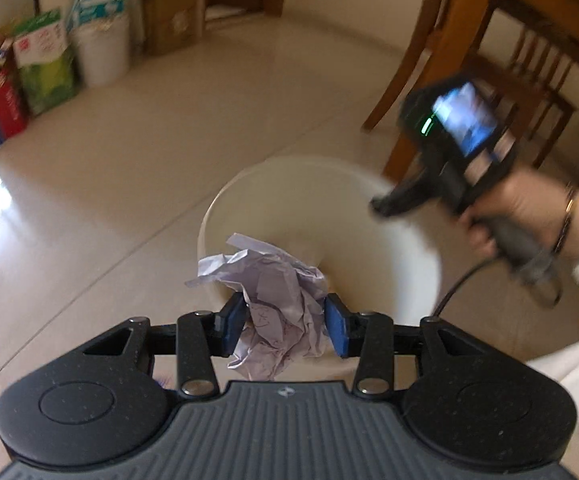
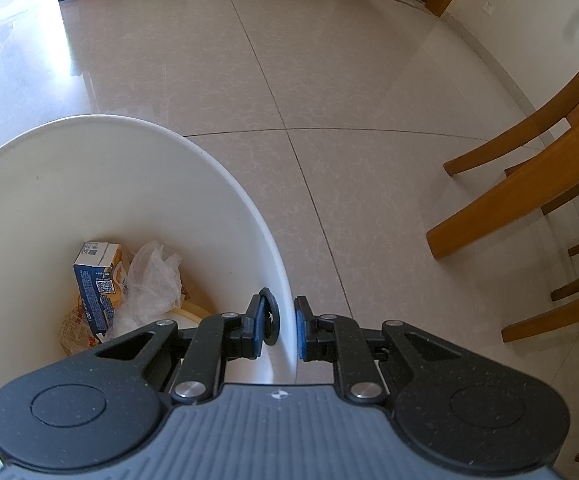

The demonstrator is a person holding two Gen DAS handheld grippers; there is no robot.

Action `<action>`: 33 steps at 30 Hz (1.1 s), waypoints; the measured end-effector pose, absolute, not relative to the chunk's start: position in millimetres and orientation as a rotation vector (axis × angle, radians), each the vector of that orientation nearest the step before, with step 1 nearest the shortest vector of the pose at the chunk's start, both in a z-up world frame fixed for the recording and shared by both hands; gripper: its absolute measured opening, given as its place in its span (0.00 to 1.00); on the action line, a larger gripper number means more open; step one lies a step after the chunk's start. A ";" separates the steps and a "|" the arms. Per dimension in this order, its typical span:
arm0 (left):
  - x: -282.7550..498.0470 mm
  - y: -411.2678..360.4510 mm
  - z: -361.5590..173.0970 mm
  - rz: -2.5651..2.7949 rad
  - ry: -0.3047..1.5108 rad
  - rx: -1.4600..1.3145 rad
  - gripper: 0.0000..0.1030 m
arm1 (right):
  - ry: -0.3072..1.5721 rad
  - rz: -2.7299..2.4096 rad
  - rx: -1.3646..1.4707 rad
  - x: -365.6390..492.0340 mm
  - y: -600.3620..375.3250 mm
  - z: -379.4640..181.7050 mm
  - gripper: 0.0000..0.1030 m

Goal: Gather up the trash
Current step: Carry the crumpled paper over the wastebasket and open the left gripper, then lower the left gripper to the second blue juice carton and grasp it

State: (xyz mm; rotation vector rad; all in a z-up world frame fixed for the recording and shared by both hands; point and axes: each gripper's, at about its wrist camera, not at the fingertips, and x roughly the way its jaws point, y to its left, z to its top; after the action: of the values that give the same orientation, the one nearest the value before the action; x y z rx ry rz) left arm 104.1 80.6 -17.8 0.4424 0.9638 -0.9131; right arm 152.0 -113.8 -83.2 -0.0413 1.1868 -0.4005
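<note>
A crumpled ball of pale lilac paper (image 1: 277, 300) is clamped between the blue pads of my left gripper (image 1: 285, 324), which is shut on it above the near rim of a white trash bin (image 1: 289, 192). At the bin's right rim is my right gripper (image 1: 385, 204), blurred and held by a hand. In the right wrist view, the right gripper (image 2: 279, 328) straddles the bin's wall (image 2: 225, 176), one pad inside against a black knob and one outside, shut on the wall. A blue carton (image 2: 97, 284), a clear plastic bag (image 2: 153, 280) and an orange wrapper (image 2: 75, 328) lie in the bin.
Wooden chair legs (image 2: 529, 184) stand right of the bin, and the chair (image 1: 469, 40) also shows in the left view. Along the far wall are coloured cartons (image 1: 9, 100), a white bucket (image 1: 103, 52) and a cardboard box (image 1: 173, 16). Beige tiled floor (image 2: 289, 80) stretches ahead.
</note>
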 end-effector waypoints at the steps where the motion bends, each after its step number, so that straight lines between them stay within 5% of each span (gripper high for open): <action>1: 105.2 74.0 -16.9 -0.917 0.958 0.430 0.44 | 1.187 -0.400 -0.043 152.0 -113.5 -83.3 0.18; 3: 107.4 61.8 -19.6 -0.924 0.945 0.408 0.58 | 1.187 -0.401 -0.043 152.1 -113.3 -83.5 0.18; 4: 109.0 56.1 -24.1 -0.922 0.942 0.410 0.78 | 1.187 -0.400 -0.042 152.0 -113.3 -83.5 0.18; 5: 108.4 52.4 -26.8 -0.913 0.934 0.414 0.85 | 1.187 -0.400 -0.042 152.1 -113.3 -83.6 0.18; 23: 161.7 111.4 -59.3 -0.582 0.938 0.374 0.90 | 1.186 -0.397 -0.057 151.6 -111.3 -84.9 0.18; 33: 228.0 167.6 -153.7 -0.230 1.154 0.134 0.91 | 1.187 -0.401 -0.059 152.6 -110.0 -85.5 0.18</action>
State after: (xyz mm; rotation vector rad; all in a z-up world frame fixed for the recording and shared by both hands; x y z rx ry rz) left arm 228.0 167.6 -153.7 0.1344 1.1539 -0.2299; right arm 152.6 -110.0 -85.5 -0.0594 1.1867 -0.4015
